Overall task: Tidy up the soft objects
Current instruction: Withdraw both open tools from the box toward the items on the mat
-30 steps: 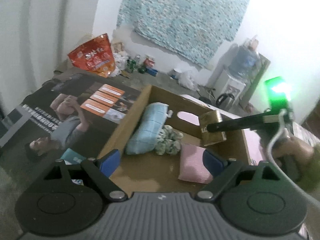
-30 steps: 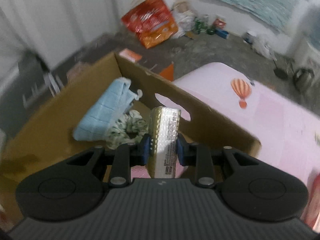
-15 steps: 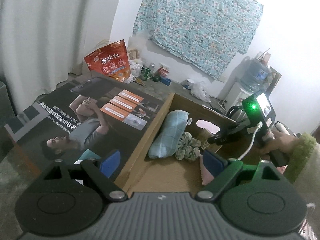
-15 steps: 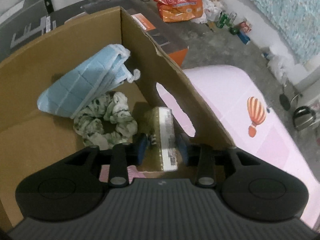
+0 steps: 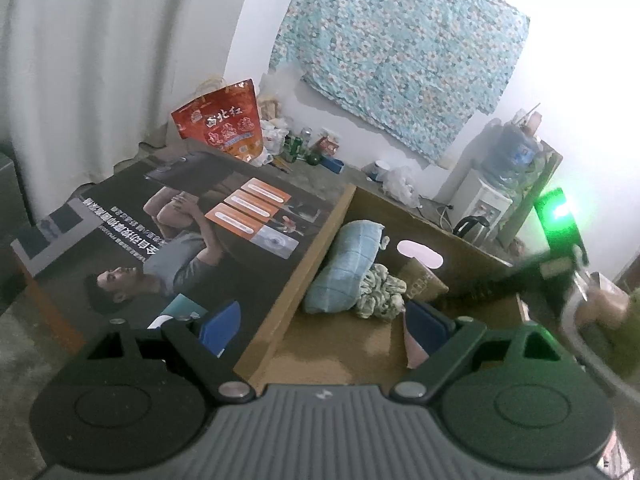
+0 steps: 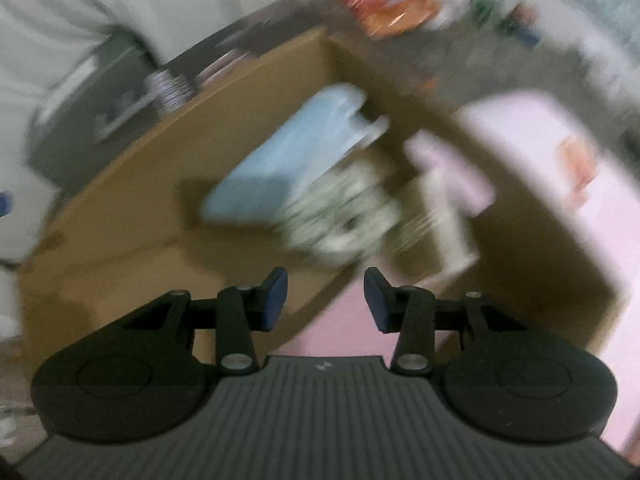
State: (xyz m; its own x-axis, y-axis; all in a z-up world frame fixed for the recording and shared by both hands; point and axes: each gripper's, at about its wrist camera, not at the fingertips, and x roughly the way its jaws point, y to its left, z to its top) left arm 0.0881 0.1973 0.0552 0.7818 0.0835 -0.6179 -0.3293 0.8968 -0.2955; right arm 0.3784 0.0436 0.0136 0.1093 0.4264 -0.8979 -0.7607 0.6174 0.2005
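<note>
Left wrist view: inside the cardboard box (image 5: 280,312) I count four soft things, left to right: one blue folded cloth (image 5: 344,268) leaning on the left wall, one green-white scrunchie (image 5: 380,292) touching it, one gold packet (image 5: 424,284) under the handle cut-out, one pink cloth (image 5: 412,348) partly behind my finger. My left gripper (image 5: 324,332) hangs wide and empty over the box's near edge. My right gripper (image 6: 325,300), blurred, is spread apart, holding nothing, above the box.
</note>
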